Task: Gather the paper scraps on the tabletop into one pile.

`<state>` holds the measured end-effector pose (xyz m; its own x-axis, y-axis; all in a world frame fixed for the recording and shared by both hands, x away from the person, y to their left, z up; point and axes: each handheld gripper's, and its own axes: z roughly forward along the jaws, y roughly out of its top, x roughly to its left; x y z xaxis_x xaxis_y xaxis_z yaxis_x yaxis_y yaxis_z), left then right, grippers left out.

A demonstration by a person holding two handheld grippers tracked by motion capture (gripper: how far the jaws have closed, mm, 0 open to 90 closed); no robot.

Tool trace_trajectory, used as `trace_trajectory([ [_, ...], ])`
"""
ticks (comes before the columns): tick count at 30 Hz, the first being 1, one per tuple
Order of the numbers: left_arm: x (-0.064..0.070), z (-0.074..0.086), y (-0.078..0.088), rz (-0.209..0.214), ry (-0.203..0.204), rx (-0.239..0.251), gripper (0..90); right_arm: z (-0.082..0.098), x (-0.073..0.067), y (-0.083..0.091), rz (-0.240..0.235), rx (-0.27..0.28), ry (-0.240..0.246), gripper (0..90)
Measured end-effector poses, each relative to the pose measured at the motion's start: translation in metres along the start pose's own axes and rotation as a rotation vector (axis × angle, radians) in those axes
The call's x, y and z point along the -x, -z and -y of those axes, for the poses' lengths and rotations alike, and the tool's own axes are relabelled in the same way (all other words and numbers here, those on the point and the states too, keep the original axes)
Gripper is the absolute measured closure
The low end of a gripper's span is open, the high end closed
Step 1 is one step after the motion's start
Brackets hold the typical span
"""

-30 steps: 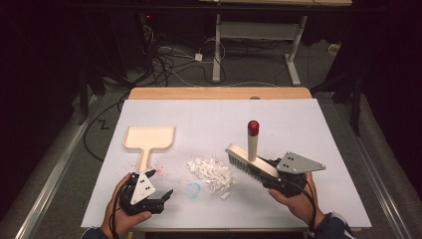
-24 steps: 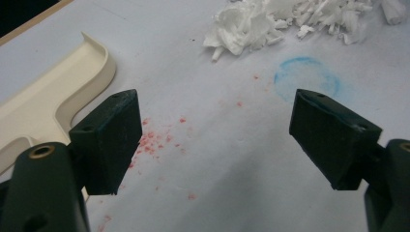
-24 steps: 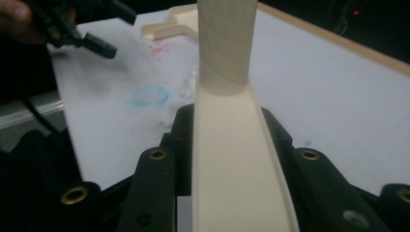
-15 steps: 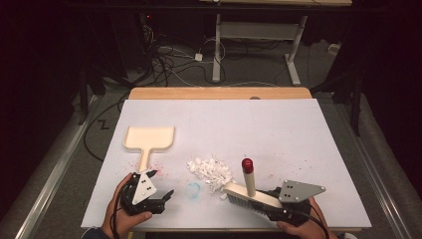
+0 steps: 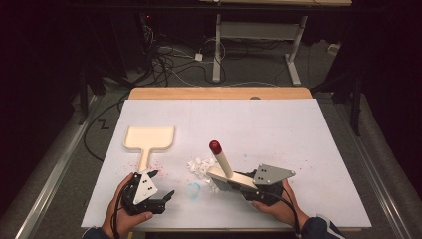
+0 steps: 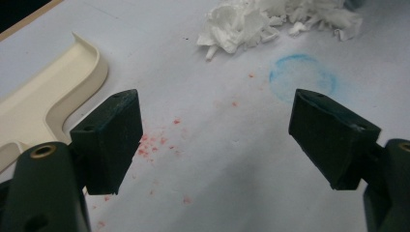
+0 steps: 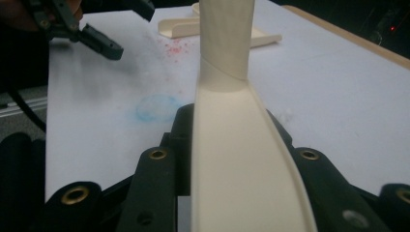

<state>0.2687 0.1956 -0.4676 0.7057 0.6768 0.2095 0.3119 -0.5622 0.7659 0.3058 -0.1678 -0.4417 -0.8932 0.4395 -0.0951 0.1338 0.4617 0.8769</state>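
Note:
My right gripper (image 5: 238, 185) is shut on the base of a cream brush (image 5: 222, 169) whose red-tipped handle tilts up and to the left. The brush (image 7: 232, 145) runs up between the right gripper's jaws (image 7: 232, 162). Its bristle edge sits against the right side of a small pile of white paper scraps (image 5: 200, 166). A cream dustpan (image 5: 148, 139) lies flat at the left, handle toward me. My left gripper (image 5: 162, 184) rests near the front edge, open with nothing between its jaws (image 6: 217, 140). The dustpan (image 6: 43, 96) lies to its left and the scraps (image 6: 270, 19) ahead.
A white sheet (image 5: 278, 124) covers the table, with a wooden strip (image 5: 219, 93) at the far edge. A faint blue ring mark (image 5: 193, 189) and red specks (image 6: 154, 145) stain the sheet. Cables and desk legs stand on the dark floor beyond.
The right gripper carried the brush toward the front edge, then left, to the scrap pile's right side. The handle now tilts left. The left gripper stayed put.

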Motion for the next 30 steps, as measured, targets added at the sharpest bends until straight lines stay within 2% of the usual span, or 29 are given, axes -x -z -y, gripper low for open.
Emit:
trace_trajectory([
  [7, 0.000, 0.000, -0.001, 0.003, 0.001, -0.003, 18.6, -0.011, 0.006, -0.016, -0.006, 0.053, -0.005, 67.7],
  [11, 0.000, 0.001, 0.000, 0.002, 0.002, 0.000, 18.5, -0.014, 0.005, -0.013, -0.017, 0.068, -0.006, 67.6],
  [15, -0.001, 0.001, 0.001, -0.002, 0.001, -0.003, 18.6, -0.018, 0.006, 0.005, -0.026, 0.097, -0.009, 67.5],
  [19, 0.000, 0.001, 0.002, -0.003, 0.002, -0.003, 18.6, -0.022, 0.004, 0.030, 0.003, 0.112, -0.017, 67.5],
  [22, 0.000, 0.001, 0.002, -0.005, 0.003, -0.003, 18.6, -0.021, 0.004, 0.046, 0.038, 0.103, -0.016, 67.5],
  [24, 0.000, 0.001, 0.001, -0.005, 0.003, -0.002, 18.6, -0.017, 0.006, 0.054, 0.037, 0.096, -0.025, 67.6],
  [30, 0.001, 0.001, 0.001, -0.004, -0.003, -0.008, 18.6, 0.004, 0.015, 0.066, 0.078, 0.035, -0.046, 67.6],
])
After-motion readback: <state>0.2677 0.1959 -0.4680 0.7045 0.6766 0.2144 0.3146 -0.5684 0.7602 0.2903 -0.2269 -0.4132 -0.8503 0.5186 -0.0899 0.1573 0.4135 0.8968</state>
